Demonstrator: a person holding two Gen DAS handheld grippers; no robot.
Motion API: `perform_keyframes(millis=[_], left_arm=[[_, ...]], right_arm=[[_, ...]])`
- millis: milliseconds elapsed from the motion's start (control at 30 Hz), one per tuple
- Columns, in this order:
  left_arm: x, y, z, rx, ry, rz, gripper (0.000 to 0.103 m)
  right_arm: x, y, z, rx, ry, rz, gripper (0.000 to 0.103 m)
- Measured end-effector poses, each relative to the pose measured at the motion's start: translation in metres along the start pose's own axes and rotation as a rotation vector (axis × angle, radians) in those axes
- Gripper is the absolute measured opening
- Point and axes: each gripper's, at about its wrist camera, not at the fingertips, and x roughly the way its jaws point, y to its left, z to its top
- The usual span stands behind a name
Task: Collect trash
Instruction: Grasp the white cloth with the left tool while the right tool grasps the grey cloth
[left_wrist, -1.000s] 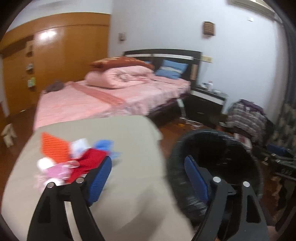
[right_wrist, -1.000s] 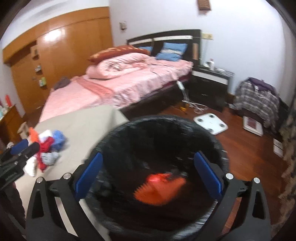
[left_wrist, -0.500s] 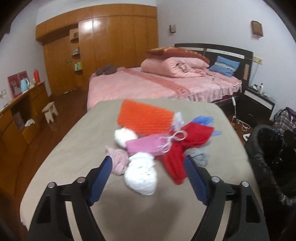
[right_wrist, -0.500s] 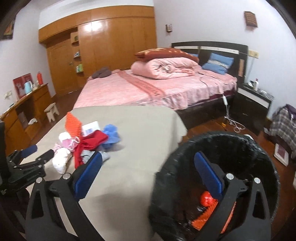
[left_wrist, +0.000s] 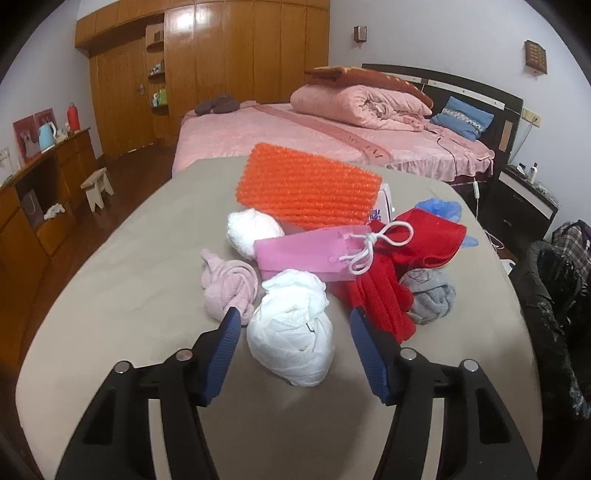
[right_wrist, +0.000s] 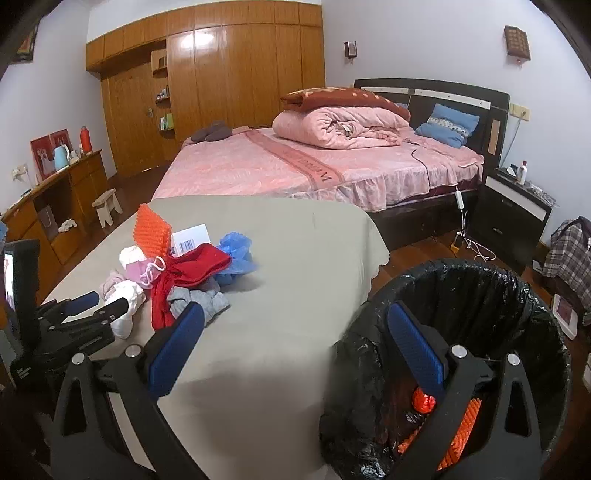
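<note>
While its jaws are closing, the left gripper (left_wrist: 293, 328) straddles a knotted white bundle (left_wrist: 290, 332) at the near edge of the trash pile on the beige-covered table (left_wrist: 122, 280); the blue pads stand on either side of the bundle with a gap still showing, so they grip nothing. Just left of the bundle lies a twisted pale pink cloth (left_wrist: 227, 288), and to its right a red cloth (left_wrist: 384, 280) with a grey cloth knot (left_wrist: 428, 297) beside it. Behind the bundle sits a pink pouch (left_wrist: 306, 253) with a white drawstring, a second white ball (left_wrist: 253, 230) to its left, and farther back an orange ridged pad (left_wrist: 308, 188) leaning over the heap, with blue plastic (left_wrist: 441, 210) at the far right.

The right gripper (right_wrist: 295, 328) hangs wide open and empty, one finger over the table edge and the other over the black-lined trash bin (right_wrist: 517, 295) at the table's right. Inside the bin lie orange pieces (right_wrist: 465, 417), though what they are is hard to make out. Beyond the table stands a pink bed (right_wrist: 295, 166).
</note>
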Motion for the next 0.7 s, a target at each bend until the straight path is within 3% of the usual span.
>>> perform_keyframes(millis=[167,233,333,700], left_arm=[[0.016,-0.005,0.001,0.003,0.034,0.002,0.061],[0.018,-0.004,0.0,0.001,0.036,0.007,0.046],[0.015,0.0,0.001,-0.013,0.033,0.001,0.041],[-0.02,0.005,0.001,-0.004,-0.025,-0.035,0.039]], right_arm=[[0.002,0.004,0.0,-0.012,0.006,0.005,0.097],[0.003,0.005,-0.001,-0.016,0.008,0.007,0.097],[0.005,0.006,-0.001,-0.019,0.015,0.013,0.097],[0.012,0.015,-0.001,-0.014,0.023,0.031,0.097]])
